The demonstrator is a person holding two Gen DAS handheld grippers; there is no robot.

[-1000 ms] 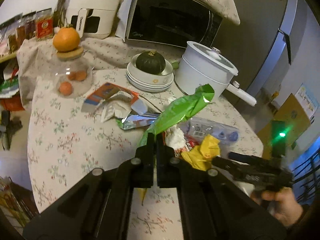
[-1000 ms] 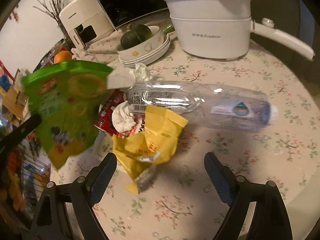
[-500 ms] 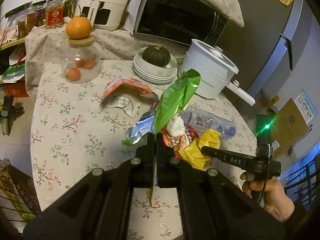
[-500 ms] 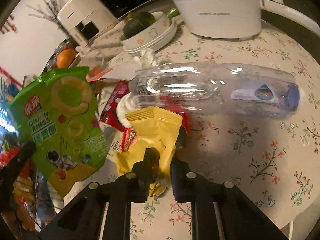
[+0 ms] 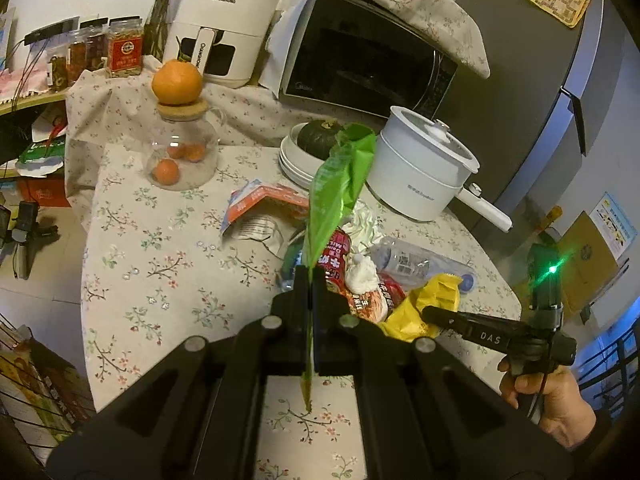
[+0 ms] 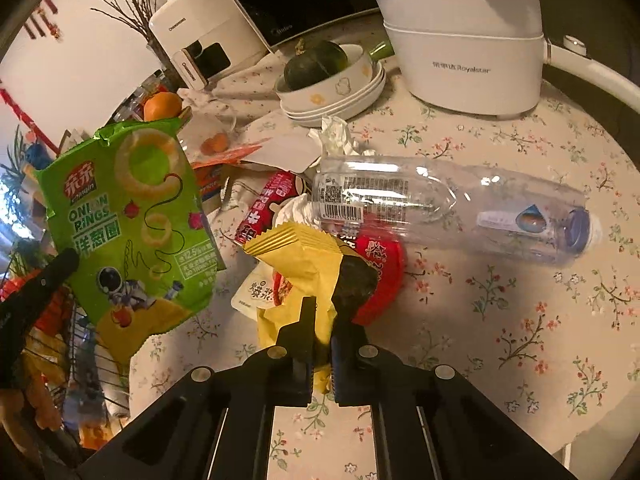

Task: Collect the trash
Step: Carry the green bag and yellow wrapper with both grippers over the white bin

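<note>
The left gripper [image 5: 311,276] has its fingers clamped on the lower edge of a green snack bag [image 5: 340,188], which stands up off the tabletop [image 5: 160,280] and hides part of the litter behind it. The right gripper [image 6: 321,320] has just been closing, and its fingers now pinch the bottom of a yellow wrapper [image 6: 304,264] at the near edge of the heap.

Crowded round that wrapper are a red wrapper [image 6: 380,264], a white wad of tissue [image 6: 298,210] and a clear plastic bottle [image 6: 452,208] lying on its side (its cap end points away from the pile). The bottle rests across the red wrapper, just behind the yellow one. Further back lie an orange-and-white carton [image 5: 264,204] and crumpled paper [image 6: 336,136].

Well behind the heap stand a white pot [image 6: 460,48] with a long handle, a stack of bowls [image 6: 340,92] holding a dark green squash [image 6: 316,64], and a glass jar [image 5: 182,152] topped by an orange [image 5: 177,82]. A hand [image 5: 552,400] grips the right tool's handle.
</note>
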